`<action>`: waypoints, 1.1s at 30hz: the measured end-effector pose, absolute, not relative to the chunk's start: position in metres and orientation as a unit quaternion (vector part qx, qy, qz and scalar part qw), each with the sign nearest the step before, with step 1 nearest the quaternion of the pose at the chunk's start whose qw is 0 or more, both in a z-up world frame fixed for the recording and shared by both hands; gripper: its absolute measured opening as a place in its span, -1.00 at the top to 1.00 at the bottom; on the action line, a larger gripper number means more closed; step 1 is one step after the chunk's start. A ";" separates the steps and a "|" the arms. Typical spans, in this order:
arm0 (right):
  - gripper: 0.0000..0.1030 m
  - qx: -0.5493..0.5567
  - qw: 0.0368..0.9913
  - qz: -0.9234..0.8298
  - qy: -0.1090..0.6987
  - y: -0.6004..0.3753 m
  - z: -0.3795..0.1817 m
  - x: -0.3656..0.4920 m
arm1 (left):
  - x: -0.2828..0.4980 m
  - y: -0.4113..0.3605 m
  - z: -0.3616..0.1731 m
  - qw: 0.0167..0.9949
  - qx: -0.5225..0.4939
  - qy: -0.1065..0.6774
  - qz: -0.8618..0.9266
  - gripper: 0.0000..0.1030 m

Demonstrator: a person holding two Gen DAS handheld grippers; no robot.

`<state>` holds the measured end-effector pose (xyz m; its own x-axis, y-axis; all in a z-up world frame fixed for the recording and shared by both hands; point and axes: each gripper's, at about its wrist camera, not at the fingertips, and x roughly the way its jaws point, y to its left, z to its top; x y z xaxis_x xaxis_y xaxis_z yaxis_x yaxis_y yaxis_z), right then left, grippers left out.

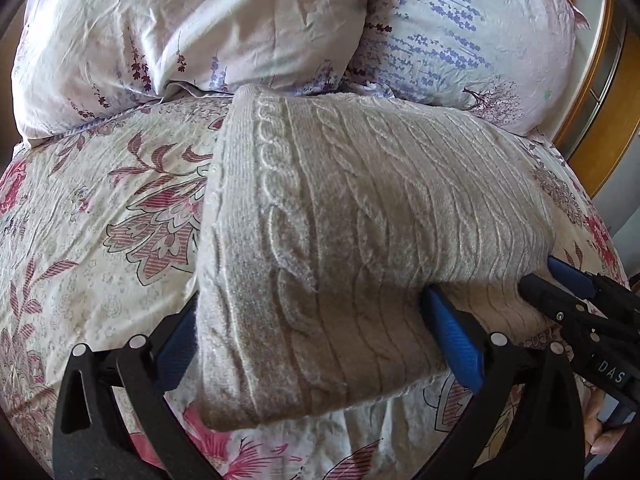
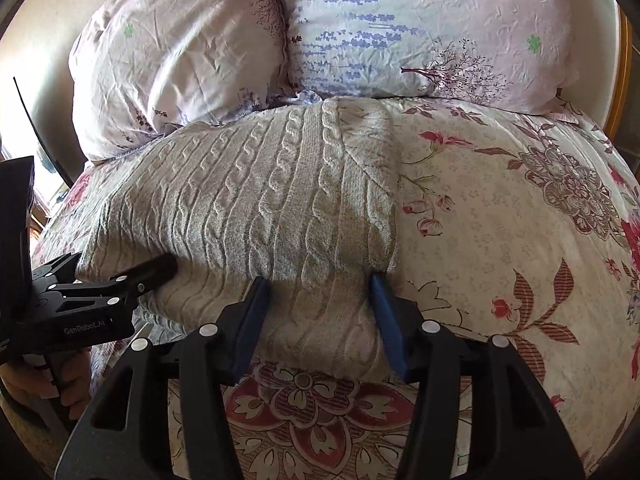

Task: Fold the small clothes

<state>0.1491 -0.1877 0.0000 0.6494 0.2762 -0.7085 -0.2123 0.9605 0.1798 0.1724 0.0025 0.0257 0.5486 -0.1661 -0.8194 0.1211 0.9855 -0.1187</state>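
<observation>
A grey cable-knit sweater [image 1: 360, 216] lies folded on the floral bedspread [image 1: 92, 216]; it also shows in the right wrist view [image 2: 256, 208]. My left gripper [image 1: 308, 312] has its blue fingers wide apart around the near left edge of the sweater, the upper layer draped over them. My right gripper [image 2: 320, 304] has its fingers apart around the near right corner, under the upper layer. The right gripper also shows in the left wrist view [image 1: 560, 284], and the left gripper in the right wrist view [image 2: 132, 276], tucked under the fold.
Two floral pillows [image 1: 192, 32] [image 2: 420, 28] lie at the head of the bed, just beyond the sweater. A wooden bed frame [image 1: 592, 120] runs along the right. The bedspread spreads wide to the right of the sweater [image 2: 500, 220].
</observation>
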 end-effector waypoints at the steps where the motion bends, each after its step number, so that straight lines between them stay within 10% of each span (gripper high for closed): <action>1: -0.07 0.053 0.906 0.139 0.396 -0.192 0.003 0.149 | 0.171 0.006 0.030 0.880 -0.028 0.465 -0.087 -0.97; 3: -0.08 0.094 0.907 0.140 0.387 -0.206 0.013 0.143 | 0.164 0.017 0.044 0.890 -0.032 0.449 -0.077 -0.96; 8: -0.97 0.061 0.939 0.047 0.335 -0.230 0.041 0.114 | 0.130 0.052 0.068 0.914 -0.001 0.403 -0.036 -0.96; 33: -0.97 -0.020 0.899 0.046 0.434 -0.154 -0.017 0.103 | 0.110 0.037 0.027 0.880 0.024 0.474 -0.030 -0.97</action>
<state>0.1032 -0.1539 -0.0167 0.6186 0.0657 -0.7830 -0.0999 0.9950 0.0045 0.1095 0.0366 0.0275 0.5494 -0.0302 -0.8350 0.0764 0.9970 0.0142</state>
